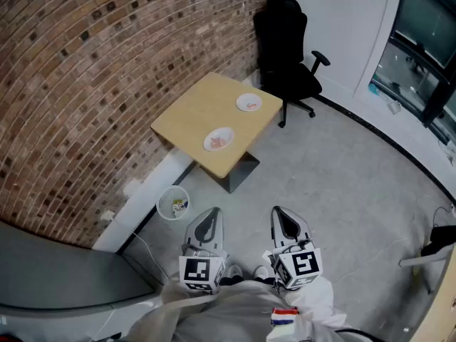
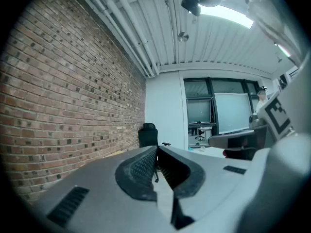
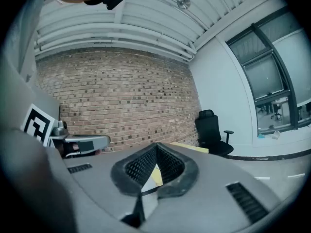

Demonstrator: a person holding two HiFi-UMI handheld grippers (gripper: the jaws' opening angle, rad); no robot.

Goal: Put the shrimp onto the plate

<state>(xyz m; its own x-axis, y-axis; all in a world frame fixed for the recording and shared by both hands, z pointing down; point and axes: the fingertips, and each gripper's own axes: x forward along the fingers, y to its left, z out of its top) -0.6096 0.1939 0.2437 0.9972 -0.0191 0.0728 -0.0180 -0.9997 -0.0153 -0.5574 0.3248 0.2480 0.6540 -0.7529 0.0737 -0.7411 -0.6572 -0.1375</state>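
Observation:
A small wooden table point(image 1: 206, 112) stands far ahead against the brick wall. On it are two white plates: the nearer plate point(image 1: 219, 140) holds pinkish-orange shrimp pieces, the farther plate point(image 1: 249, 103) has a small orange bit on it. My left gripper point(image 1: 209, 217) and right gripper point(image 1: 283, 214) are held low by the person's body, well short of the table. Both are shut with nothing in them. In the left gripper view the left gripper point(image 2: 156, 150) points toward the chair; in the right gripper view the right gripper point(image 3: 156, 147) points at the table point(image 3: 190, 148).
A black office chair point(image 1: 286, 55) stands behind the table. A wire wastebasket point(image 1: 173, 202) sits on the floor by the wall. A grey counter point(image 1: 57, 280) lies at lower left, and glass windows point(image 1: 420, 34) at right. Grey floor stretches between me and the table.

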